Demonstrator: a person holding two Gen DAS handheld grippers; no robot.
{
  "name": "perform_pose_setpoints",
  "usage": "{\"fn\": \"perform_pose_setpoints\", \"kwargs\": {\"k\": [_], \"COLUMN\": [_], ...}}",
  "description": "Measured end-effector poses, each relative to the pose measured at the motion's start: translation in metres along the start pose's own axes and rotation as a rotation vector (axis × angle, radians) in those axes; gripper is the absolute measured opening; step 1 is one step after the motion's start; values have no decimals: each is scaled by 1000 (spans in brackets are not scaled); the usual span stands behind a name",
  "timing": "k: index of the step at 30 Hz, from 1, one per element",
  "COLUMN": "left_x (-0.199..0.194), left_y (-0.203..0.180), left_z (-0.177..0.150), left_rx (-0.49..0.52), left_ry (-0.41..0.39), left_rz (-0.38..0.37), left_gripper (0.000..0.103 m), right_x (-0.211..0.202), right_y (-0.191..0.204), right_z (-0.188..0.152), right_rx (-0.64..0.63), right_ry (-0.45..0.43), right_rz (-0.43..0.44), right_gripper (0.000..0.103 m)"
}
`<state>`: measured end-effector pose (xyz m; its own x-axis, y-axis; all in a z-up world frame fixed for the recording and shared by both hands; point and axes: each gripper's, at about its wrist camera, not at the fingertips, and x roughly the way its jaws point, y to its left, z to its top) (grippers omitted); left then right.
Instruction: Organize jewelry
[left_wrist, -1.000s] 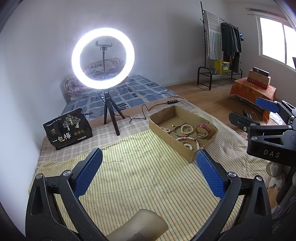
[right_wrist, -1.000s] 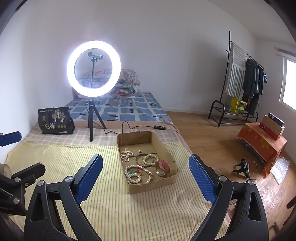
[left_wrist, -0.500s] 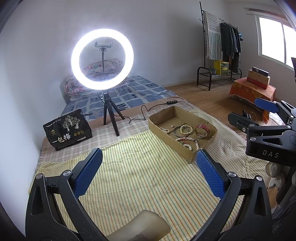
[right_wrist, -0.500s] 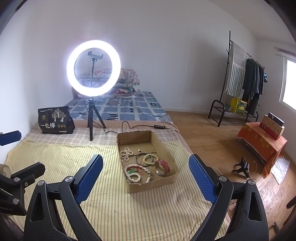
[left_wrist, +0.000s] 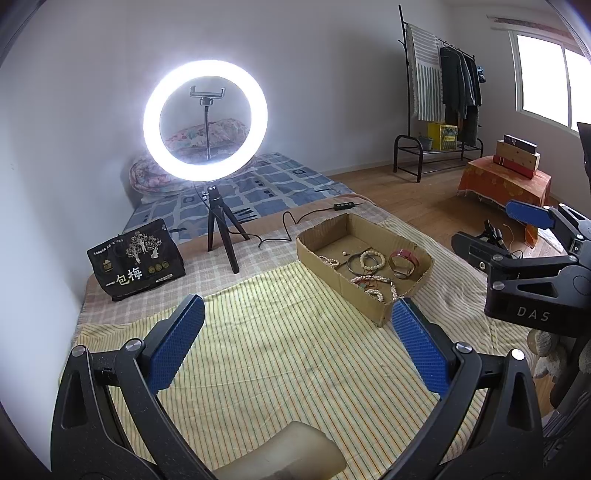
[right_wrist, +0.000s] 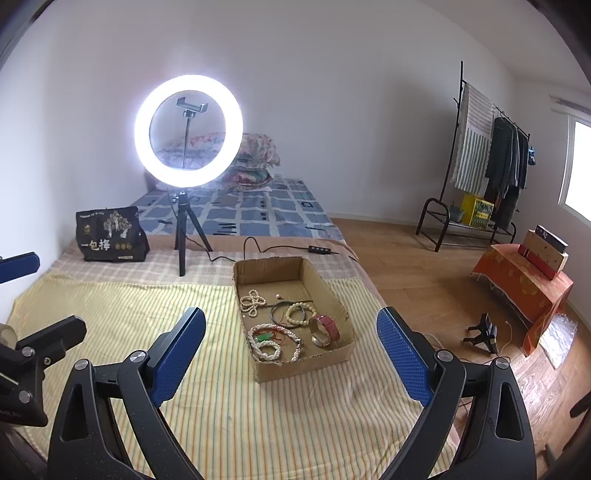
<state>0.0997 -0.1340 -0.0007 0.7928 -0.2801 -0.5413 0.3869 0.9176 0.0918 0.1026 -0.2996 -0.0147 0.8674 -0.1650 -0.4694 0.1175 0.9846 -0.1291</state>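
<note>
Both the left gripper (left_wrist: 297, 330) and right gripper (right_wrist: 291, 341) hover wide-fingered and empty above the bed (right_wrist: 110, 306), the jewelry (right_wrist: 284, 325) heaped in a cardboard box (right_wrist: 306, 360) near its right edge. Tangled strands (beads, a red cord) may snag and lift together; the ring light (right_wrist: 188, 131) and its cable (right_wrist: 258, 245) crowd the far side.

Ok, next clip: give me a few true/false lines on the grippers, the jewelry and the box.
1. Both grippers hold nothing. True: the left gripper and right gripper are open and empty.
2. The jewelry lies on the striped cloth. False: it is all inside the cardboard box.
3. The red bangle sits in the box. True.
4. The ring light is off. False: it glows.
5. The box has a lid on. False: it is open-topped.
</note>
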Motion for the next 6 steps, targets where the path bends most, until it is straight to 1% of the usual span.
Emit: {"fn": "perform_pose_setpoints", "kwargs": {"k": [6], "left_x": [-4], "left_y": [0], "left_z": [4], "left_rx": [4], "left_ry": [-21], "left_rz": [16], "left_gripper": [103], "right_x": [1], "right_y": [1], "right_z": [0], "right_rx": [-5], "right_ry": [3], "right_rz": [0], "right_gripper": [94]}}
